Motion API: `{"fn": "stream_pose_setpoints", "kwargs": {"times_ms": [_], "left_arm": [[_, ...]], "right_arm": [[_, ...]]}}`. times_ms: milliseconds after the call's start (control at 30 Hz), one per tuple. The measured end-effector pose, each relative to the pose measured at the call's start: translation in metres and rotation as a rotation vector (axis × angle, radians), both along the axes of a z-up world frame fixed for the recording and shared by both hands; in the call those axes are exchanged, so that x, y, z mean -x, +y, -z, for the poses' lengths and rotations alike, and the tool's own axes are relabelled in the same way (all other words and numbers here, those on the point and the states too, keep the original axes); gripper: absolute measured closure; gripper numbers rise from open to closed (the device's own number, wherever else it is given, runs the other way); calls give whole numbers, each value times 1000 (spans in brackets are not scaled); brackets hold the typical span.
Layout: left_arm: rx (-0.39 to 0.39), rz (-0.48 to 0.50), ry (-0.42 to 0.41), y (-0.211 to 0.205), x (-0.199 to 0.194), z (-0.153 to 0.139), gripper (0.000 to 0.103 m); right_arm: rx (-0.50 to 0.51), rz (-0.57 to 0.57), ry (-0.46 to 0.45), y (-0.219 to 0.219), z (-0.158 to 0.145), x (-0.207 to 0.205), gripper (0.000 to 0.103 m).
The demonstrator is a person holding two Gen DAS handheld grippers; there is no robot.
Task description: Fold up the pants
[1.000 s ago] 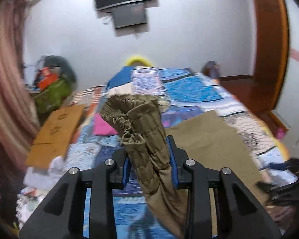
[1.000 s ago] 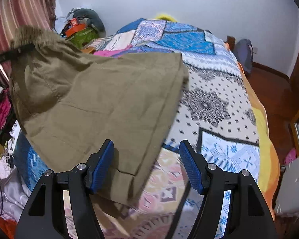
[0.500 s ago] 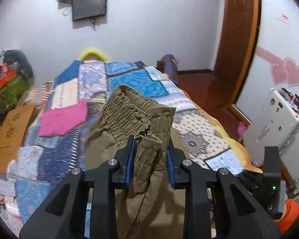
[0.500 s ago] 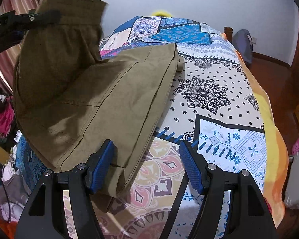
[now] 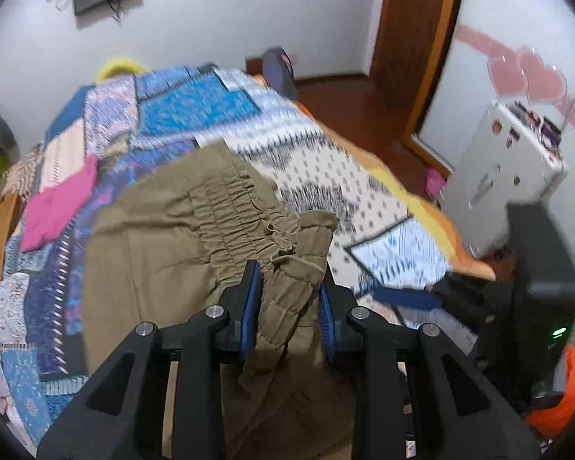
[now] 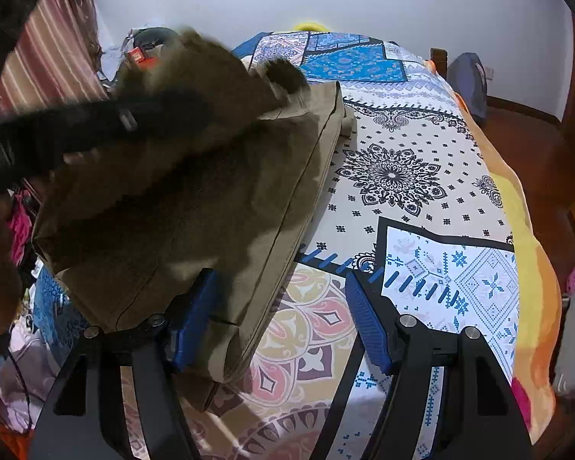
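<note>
Left wrist view: the left tool (image 5: 287, 306) is clenched on a bunched corner of the pants' (image 5: 165, 237) gathered waistband, with the rest of the olive cloth spread on the bed (image 5: 318, 161) ahead. The risk I see: that thick wad sits between the blue pads, and if it slips the top layer drops crooked and the fold skews. The picture is blurred, so the waistband's far edge is hard to place.

Right wrist view: the right tool (image 6: 283, 318) stands released, jaws wide apart, one blue pad (image 6: 191, 318) just beside the pants (image 6: 218, 207) near edge, gripping nothing. The left tool (image 6: 57, 134) shows as a dark blur over the raised cloth. With nothing pinning the lower layer, it could drag along and wrinkle. The pants lie doubled on the bed's (image 6: 441, 211) left half, seam edge straight.
</note>
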State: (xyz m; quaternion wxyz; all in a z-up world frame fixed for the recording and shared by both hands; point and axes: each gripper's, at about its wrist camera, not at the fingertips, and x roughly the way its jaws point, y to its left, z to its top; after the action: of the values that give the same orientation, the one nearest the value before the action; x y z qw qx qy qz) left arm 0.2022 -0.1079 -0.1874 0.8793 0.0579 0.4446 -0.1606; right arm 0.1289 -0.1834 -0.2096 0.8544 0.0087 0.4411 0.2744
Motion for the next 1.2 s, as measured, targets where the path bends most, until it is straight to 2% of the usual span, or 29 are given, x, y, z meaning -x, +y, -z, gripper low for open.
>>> {"fn": "stream_pose_setpoints", "kwargs": {"times_ms": [167,200,233,267,300,333,433,567,633,767,900,1000,1100,1200], "left_arm": [[-14,11,29,-4,1,10,73],[-15,14,30,-4,2,8,67],[-7,25,34,-5,5,3,57],[11,39,38,-4,7,-1,53],[36,58,28,-5,13,-8,47],[38,66,5,-4,19,-14,45],[7,73,-98,-1,36,-34,43],[15,23,-125,26,39,-44,36],[-8,-31,-110,44,34,-39,36],[-21,-120,-18,85,23,-12,36],[-60,-123,63,107,26,22,33],[-86,-123,30,117,39,27,22],[-66,-119,38,132,47,25,22],[-73,-133,43,145,51,22,22]], "right_arm": [[11,6,-2,-1,-1,0,38],[14,10,-4,-2,-1,1,38],[18,15,-8,-3,-3,1,38],[22,21,-13,-4,-4,2,38],[24,27,-18,-6,-5,3,38],[24,29,-19,-8,-6,3,38],[19,45,-38,-13,-14,6,38],[-4,57,-79,-17,-31,8,38],[-13,55,-106,-17,-41,9,38],[-29,43,-152,-9,-55,11,37],[-44,23,-167,6,-59,5,37],[-60,9,-156,18,-52,0,37],[-74,-11,-117,30,-41,-4,37],[-11,-10,-101,38,-26,-8,34]]}}
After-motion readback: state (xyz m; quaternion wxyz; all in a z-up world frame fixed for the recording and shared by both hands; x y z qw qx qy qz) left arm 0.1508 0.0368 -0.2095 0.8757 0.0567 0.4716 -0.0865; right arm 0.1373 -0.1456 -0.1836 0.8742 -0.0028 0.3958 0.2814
